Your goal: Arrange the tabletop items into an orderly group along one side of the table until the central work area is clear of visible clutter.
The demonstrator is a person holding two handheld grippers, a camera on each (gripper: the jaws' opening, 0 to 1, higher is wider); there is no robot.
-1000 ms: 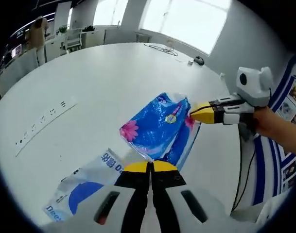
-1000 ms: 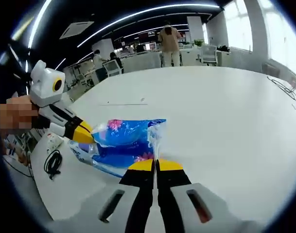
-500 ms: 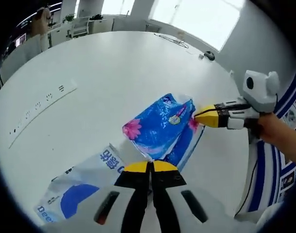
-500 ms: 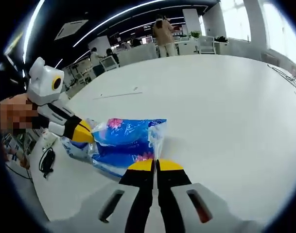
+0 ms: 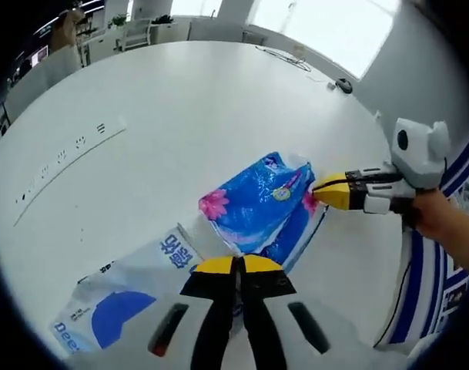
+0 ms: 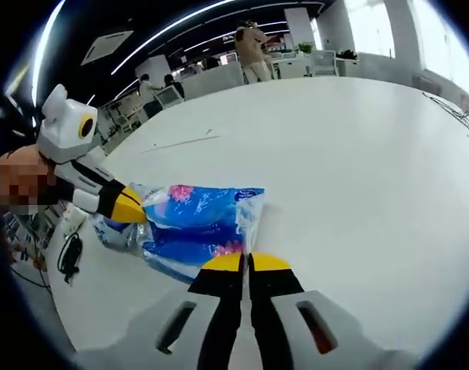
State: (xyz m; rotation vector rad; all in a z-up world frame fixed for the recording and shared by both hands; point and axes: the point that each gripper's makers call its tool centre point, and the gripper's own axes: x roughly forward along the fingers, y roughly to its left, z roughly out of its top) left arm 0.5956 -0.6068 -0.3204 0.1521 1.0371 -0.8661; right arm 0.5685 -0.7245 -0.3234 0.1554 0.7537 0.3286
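Note:
A blue flower-printed tissue pack lies across the white table, stretched between both grippers. My left gripper is shut on the pack's near plastic edge. From the right, my right gripper pinches the far end flap with its yellow tips. In the right gripper view, the same pack reaches from my right gripper, shut on its clear flap, to my left gripper at the left end. A white pack with blue print lies beside the left jaws, partly under them.
A row of sockets is set into the table at the left. A cable and a dark mouse lie at the far edge. A black cord hangs below the near edge. People stand by distant desks.
Both views have shifted a little with the hands. The blue pack stays between the two shut grippers and sits slightly lower in the left gripper view.

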